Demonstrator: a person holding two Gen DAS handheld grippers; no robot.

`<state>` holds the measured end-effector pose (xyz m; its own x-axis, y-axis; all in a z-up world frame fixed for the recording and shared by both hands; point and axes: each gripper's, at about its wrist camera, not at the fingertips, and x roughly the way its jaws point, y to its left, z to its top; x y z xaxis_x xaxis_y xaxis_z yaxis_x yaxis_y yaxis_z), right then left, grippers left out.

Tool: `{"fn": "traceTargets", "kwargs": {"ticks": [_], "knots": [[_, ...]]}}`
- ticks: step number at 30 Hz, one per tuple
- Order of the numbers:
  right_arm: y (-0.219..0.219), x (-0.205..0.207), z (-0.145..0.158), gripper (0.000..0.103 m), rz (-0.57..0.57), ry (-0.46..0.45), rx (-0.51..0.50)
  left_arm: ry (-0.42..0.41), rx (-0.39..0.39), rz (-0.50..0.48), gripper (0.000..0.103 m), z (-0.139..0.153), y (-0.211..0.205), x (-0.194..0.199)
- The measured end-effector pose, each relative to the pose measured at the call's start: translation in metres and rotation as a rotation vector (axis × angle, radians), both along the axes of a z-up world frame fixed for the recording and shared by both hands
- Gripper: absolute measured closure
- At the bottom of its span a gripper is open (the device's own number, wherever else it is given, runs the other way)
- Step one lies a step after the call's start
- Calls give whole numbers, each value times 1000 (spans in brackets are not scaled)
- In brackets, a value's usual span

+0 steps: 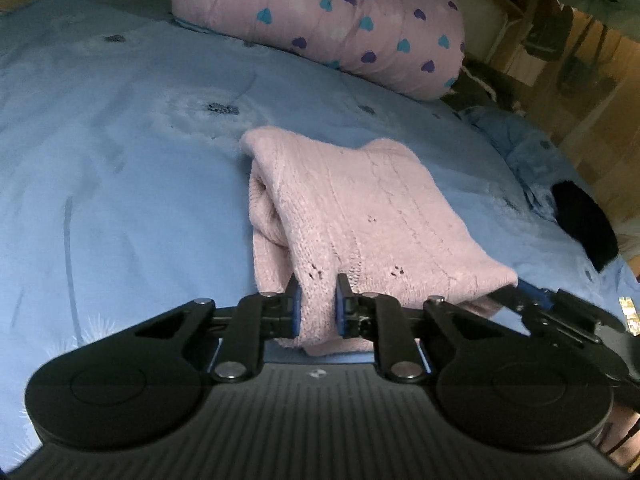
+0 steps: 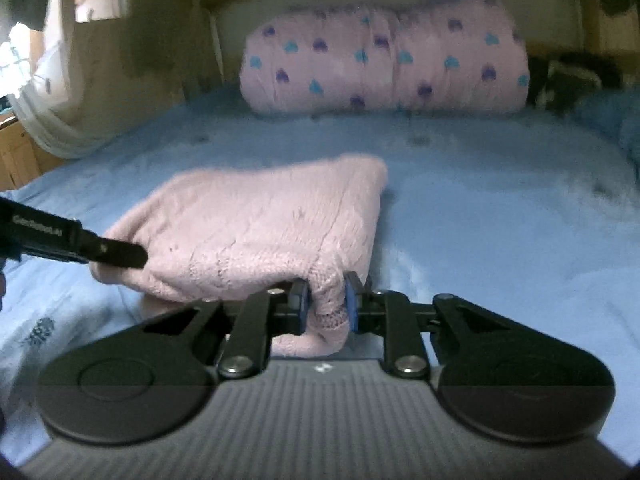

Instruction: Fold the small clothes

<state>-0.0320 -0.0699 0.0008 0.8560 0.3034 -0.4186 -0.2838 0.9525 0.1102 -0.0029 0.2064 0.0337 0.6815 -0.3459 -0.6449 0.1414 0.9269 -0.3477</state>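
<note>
A pink knitted garment (image 1: 360, 208) lies folded over on the blue bedsheet (image 1: 120, 160). My left gripper (image 1: 318, 300) is shut on its near edge, at the left corner. My right gripper (image 2: 326, 300) is shut on the same near edge of the garment (image 2: 256, 224), at the right corner. Each gripper shows in the other's view: the right one (image 1: 536, 300) at the garment's right corner, the left one (image 2: 116, 254) at its left. The near edge is raised off the sheet. The layers below are partly hidden.
A rolled pink quilt with heart print (image 1: 340, 24) lies across the head of the bed (image 2: 380, 68). A black cloth (image 1: 584, 224) and crumpled blue fabric (image 1: 516, 140) sit at the bed's right edge. Wooden furniture (image 1: 580, 80) stands beyond.
</note>
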Motion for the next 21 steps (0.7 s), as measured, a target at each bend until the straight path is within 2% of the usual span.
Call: {"fn": "traceTargets", "kwargs": {"ticks": [3, 6, 8, 12, 13, 14, 16, 18, 20, 21], "knots": [[2, -14, 0, 85, 32, -44, -63, 62, 94, -65, 83, -13, -11, 5], [7, -12, -18, 85, 54, 8, -143, 74, 136, -63, 82, -16, -20, 7], [4, -7, -22, 85, 63, 56, -127, 48, 134, -55, 78, -8, -19, 6], [4, -8, -11, 83, 93, 55, -141, 19, 91, 9, 72, 9, -16, 9], [3, -9, -8, 82, 101, 59, -139, 2, 84, 27, 64, 13, -16, 11], [0, -10, -4, 82, 110, 67, -124, -16, 74, 46, 51, 17, -15, 11], [-4, -10, 2, 82, 114, 80, -85, -54, 38, 97, 37, 23, -13, 16], [-10, -12, 9, 72, 115, 75, -48, -70, 6, 128, 31, 23, -11, 24], [-13, -9, 15, 55, 107, 56, -22, -55, -9, 152, 30, 20, -12, 35], [-15, -7, 18, 53, 103, 48, -8, -40, -18, 166, 29, 17, -12, 41]]}}
